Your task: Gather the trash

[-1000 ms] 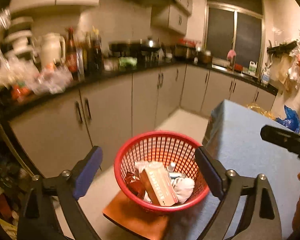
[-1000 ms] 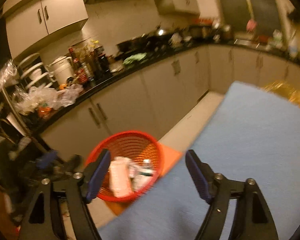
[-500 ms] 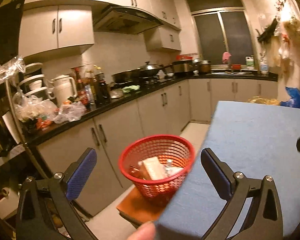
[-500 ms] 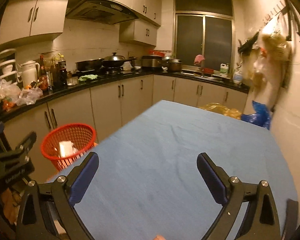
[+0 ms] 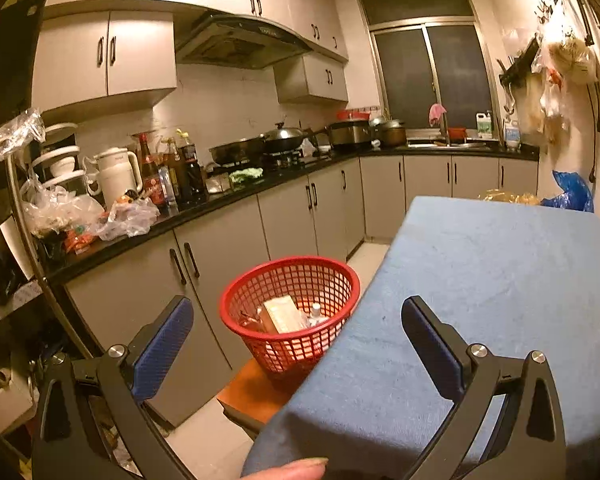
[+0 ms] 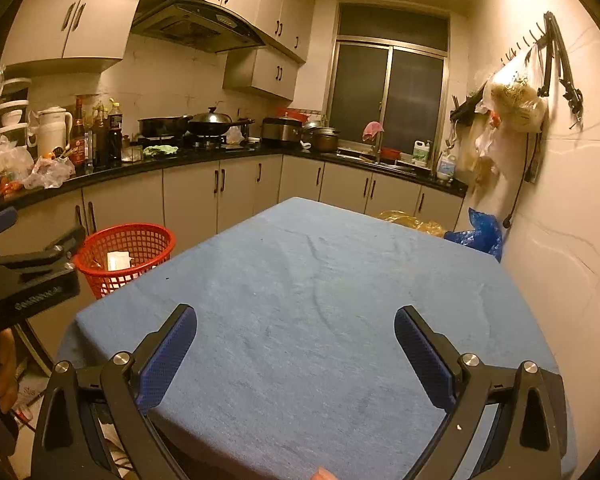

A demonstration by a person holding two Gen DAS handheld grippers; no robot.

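Observation:
A red mesh basket [image 5: 300,344] stands on an orange stool [image 5: 256,392] beside the blue-clothed table [image 5: 500,300]. In it lie a cardboard box [image 5: 282,314], a small bottle [image 5: 315,312] and other scraps. My left gripper [image 5: 296,308] is open and holds nothing; it hangs short of the basket, over the table's near corner. My right gripper [image 6: 296,312] is open and holds nothing above the bare cloth of the table [image 6: 320,280]. In the right wrist view the basket [image 6: 100,280] sits at the left, behind the left gripper [image 6: 32,236].
Grey cabinets under a black counter [image 5: 220,208] run along the left and back, crowded with bottles, a kettle and plastic bags. A yellow bag [image 6: 412,220] and a blue bag [image 6: 480,236] lie past the table's far end. Bags hang on the right wall.
Both grippers drew back from the basket, which now looks smaller and farther. The right wrist view swung from the basket to the table, and the right jaws spread wider.

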